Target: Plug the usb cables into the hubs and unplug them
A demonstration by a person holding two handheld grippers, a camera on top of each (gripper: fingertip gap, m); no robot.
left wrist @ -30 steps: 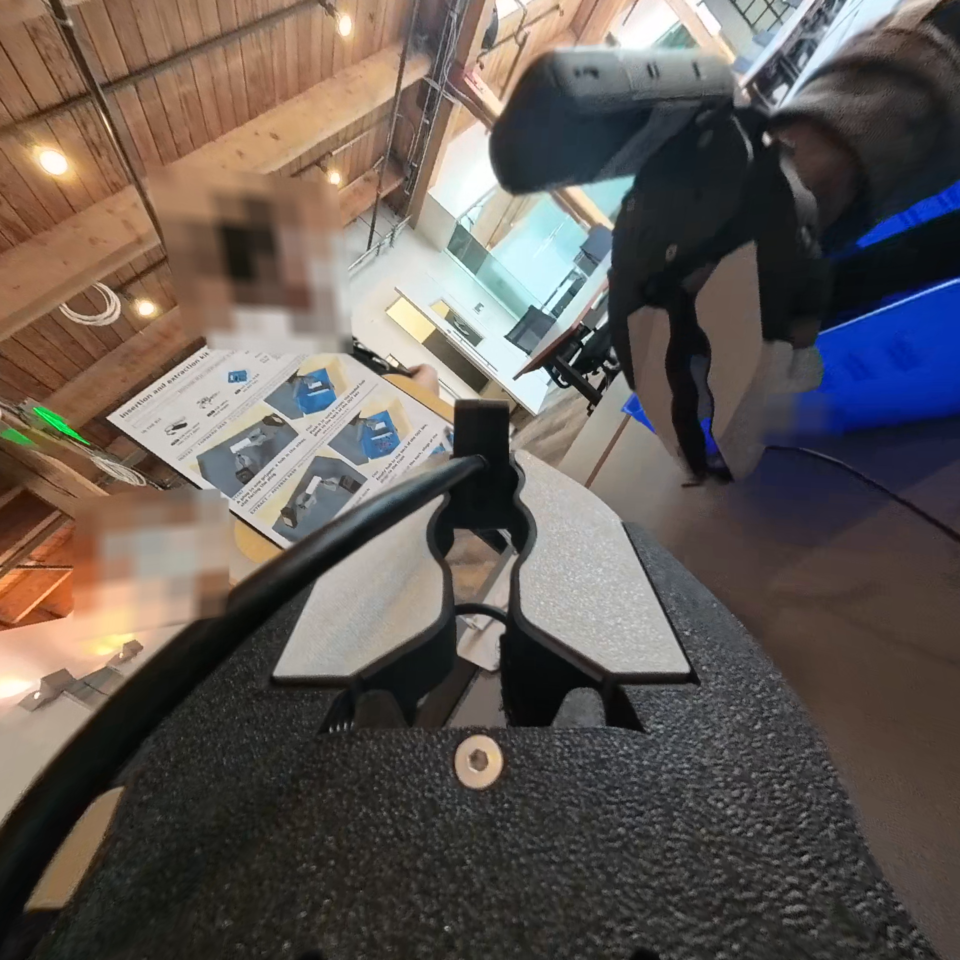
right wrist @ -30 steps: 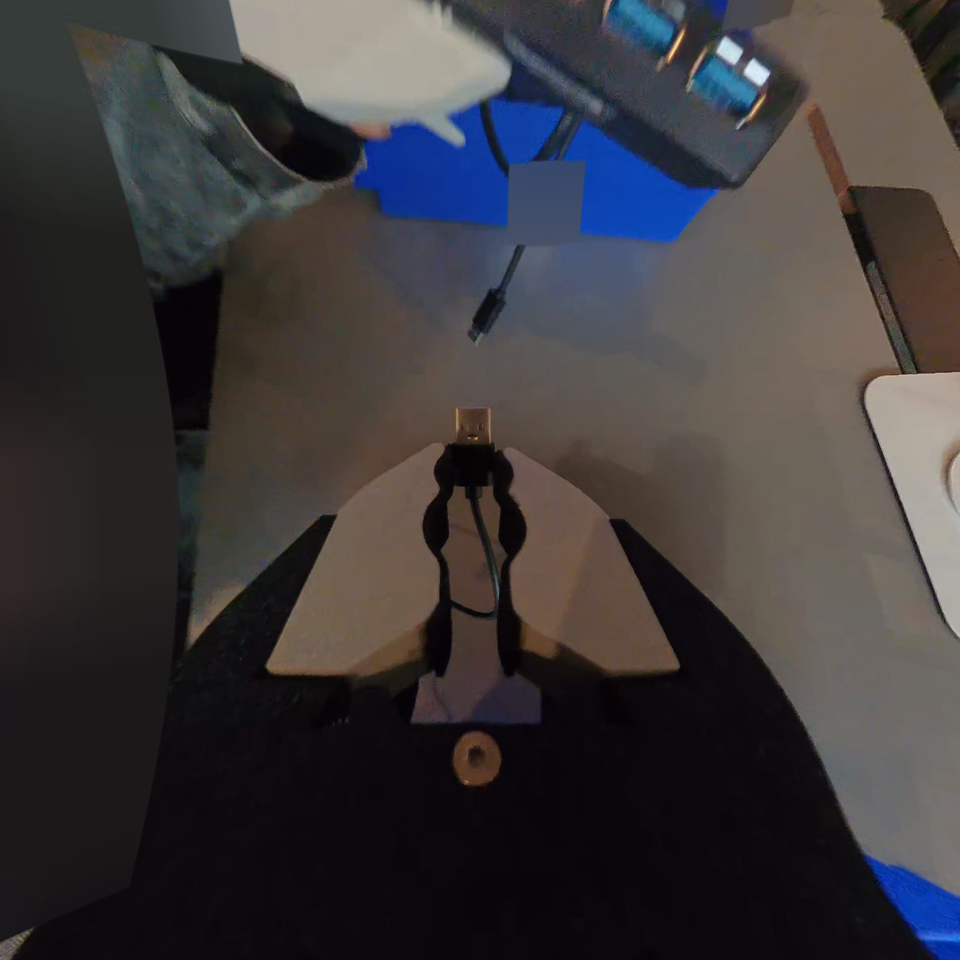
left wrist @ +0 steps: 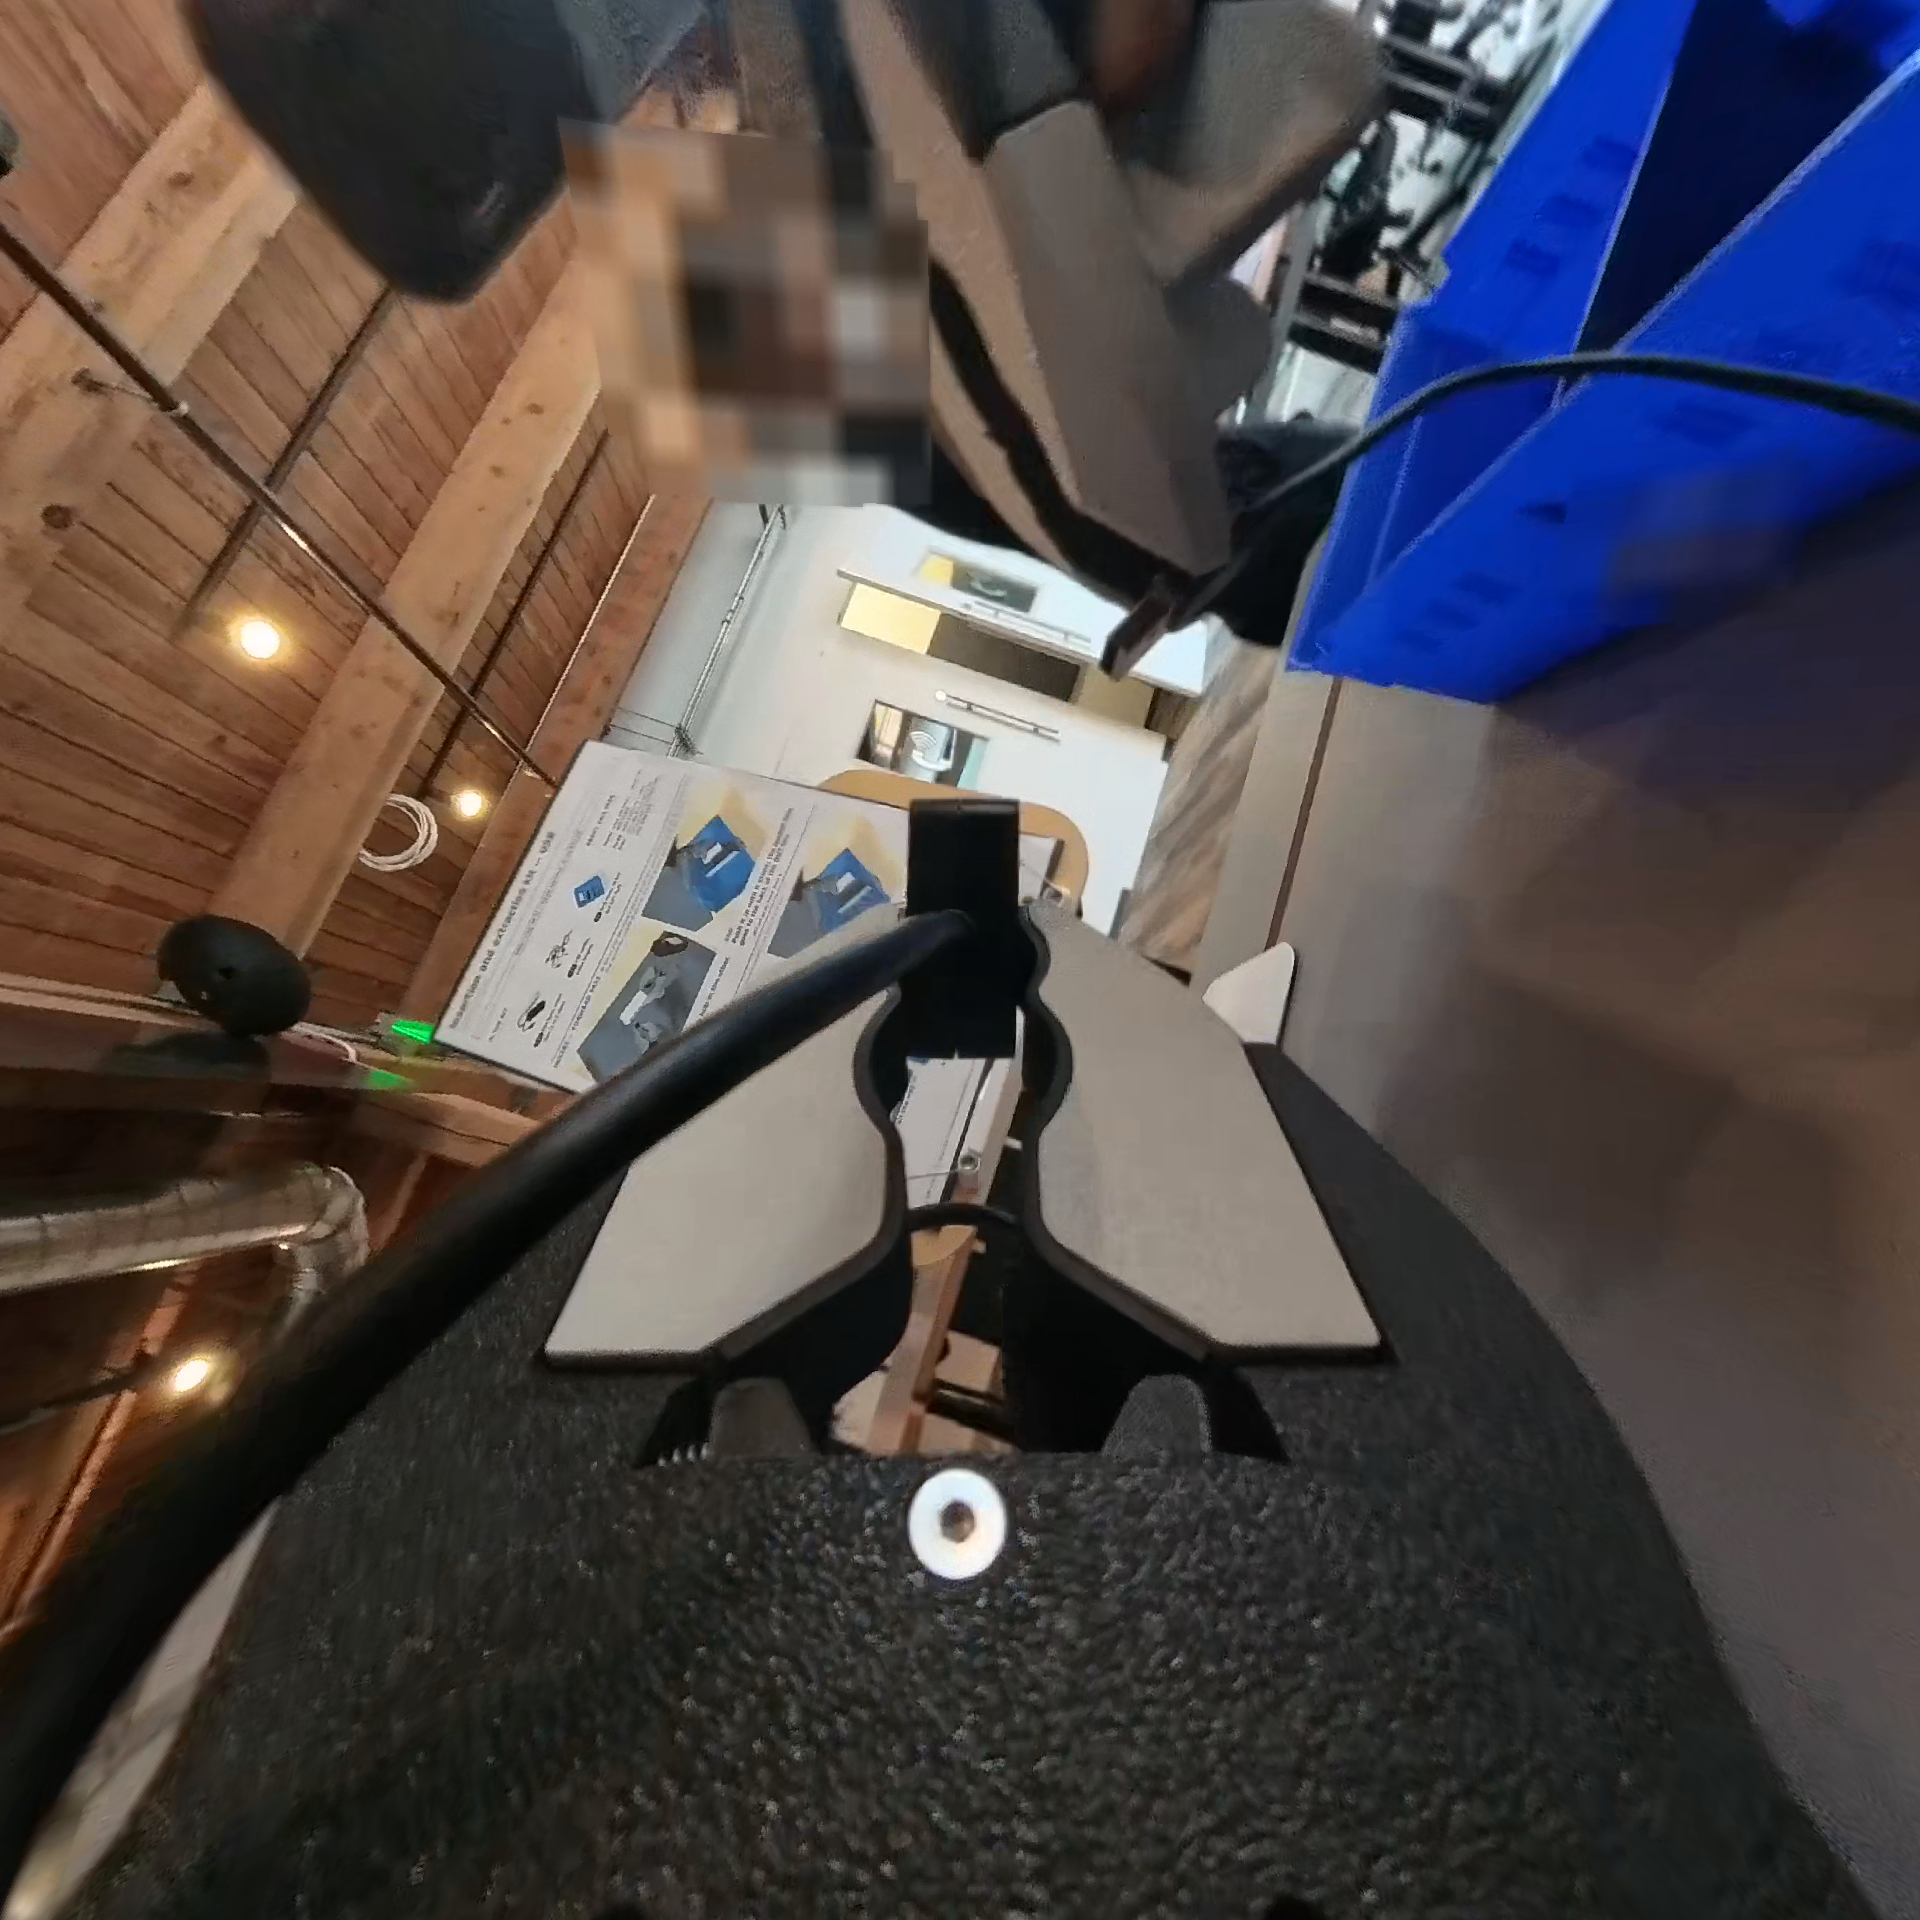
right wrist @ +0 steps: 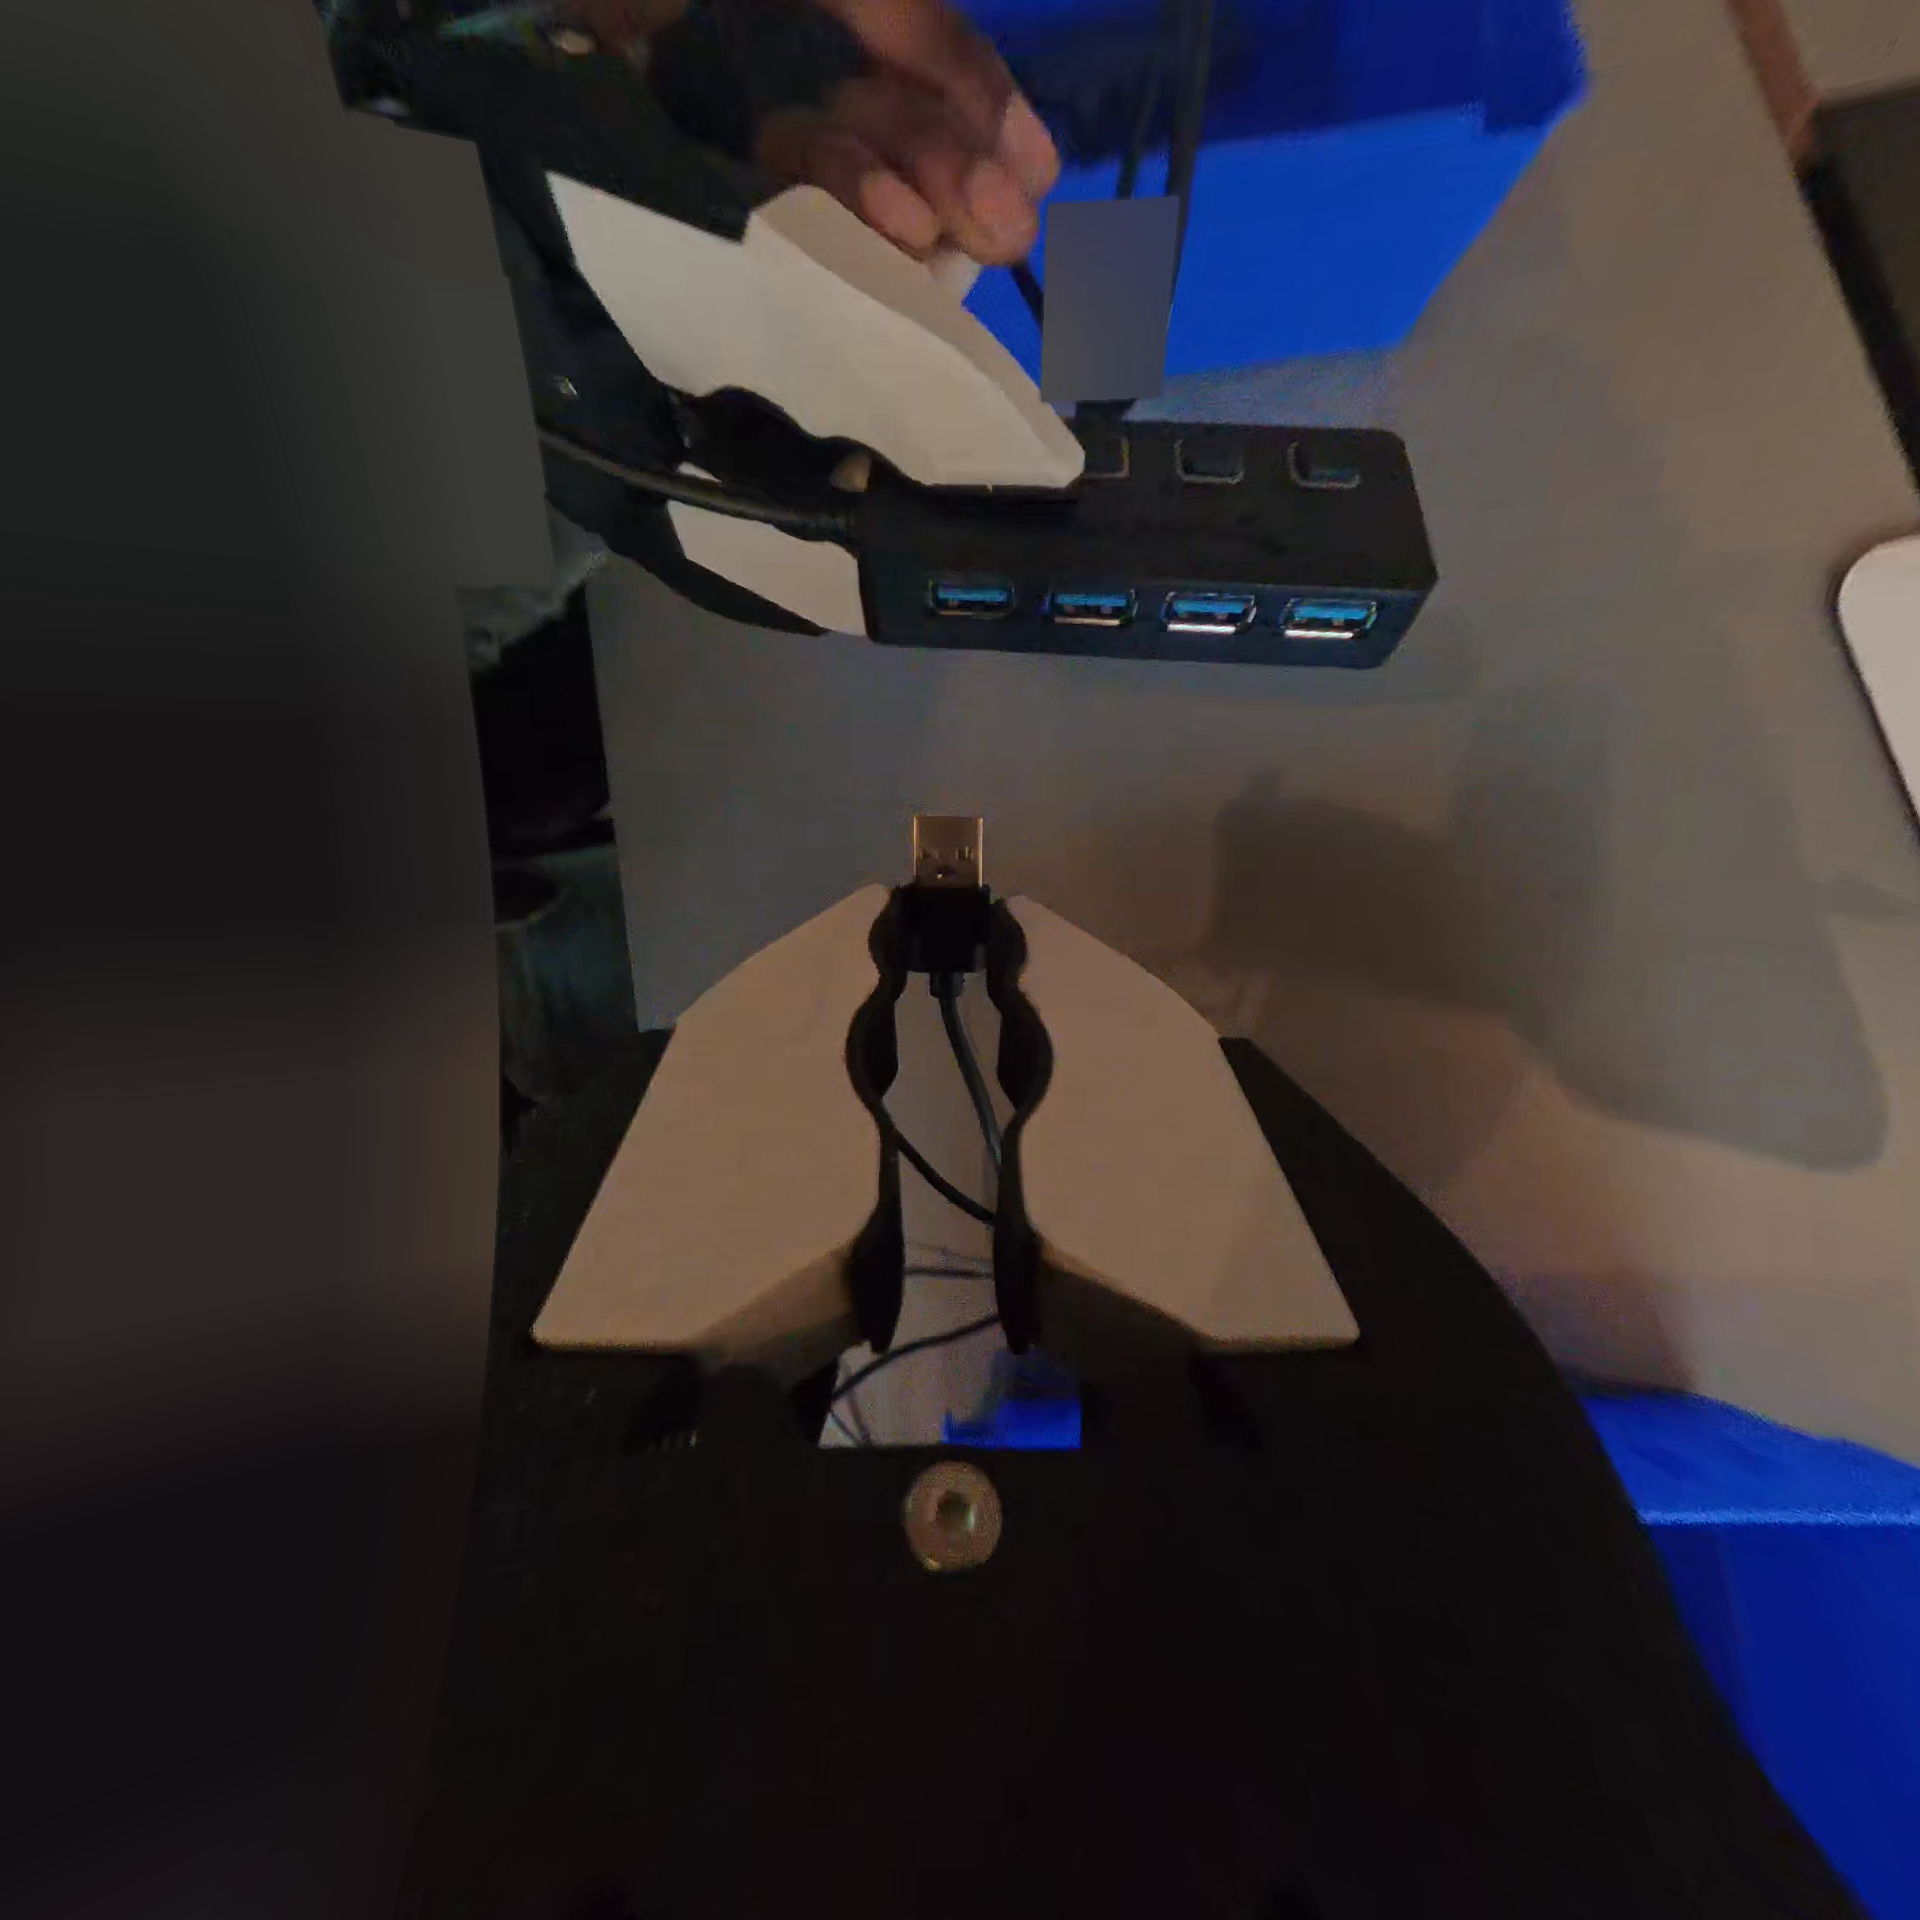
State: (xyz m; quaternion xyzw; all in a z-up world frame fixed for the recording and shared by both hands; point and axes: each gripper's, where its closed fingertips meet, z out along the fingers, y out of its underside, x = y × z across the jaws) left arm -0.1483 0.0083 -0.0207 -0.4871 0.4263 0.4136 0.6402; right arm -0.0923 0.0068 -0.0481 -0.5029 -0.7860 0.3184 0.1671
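Note:
My left gripper [left wrist: 961, 940] is shut on one end of a black USB hub [left wrist: 961, 883], whose thick black cable [left wrist: 582, 1132] runs off to the lower left. In the right wrist view the hub [right wrist: 1143, 551] hangs level above the grey table [right wrist: 1351, 883], its row of blue ports [right wrist: 1148, 608] facing me, with the left gripper's white fingers [right wrist: 831, 343] clamped on its left end. My right gripper [right wrist: 948, 920] is shut on a USB-A plug [right wrist: 948, 857], which points at the ports a short gap below them. The plug also shows in the left wrist view [left wrist: 1138, 629].
Blue bins [left wrist: 1662, 364] stand at the table's far side, and also show in the right wrist view [right wrist: 1299, 208]. Another blue bin [right wrist: 1787, 1610] is at the lower right. A white object [right wrist: 1881, 644] lies at the right edge. A printed sheet [left wrist: 675, 914] stands behind. A person's hand [right wrist: 935, 135] holds the left gripper. The gap from one gripper's tips to the other's is roughly 7 cm.
The hub has come down and turned level, so its ports now face the plug. The two grippers have drawn closer. Both grips are unchanged.

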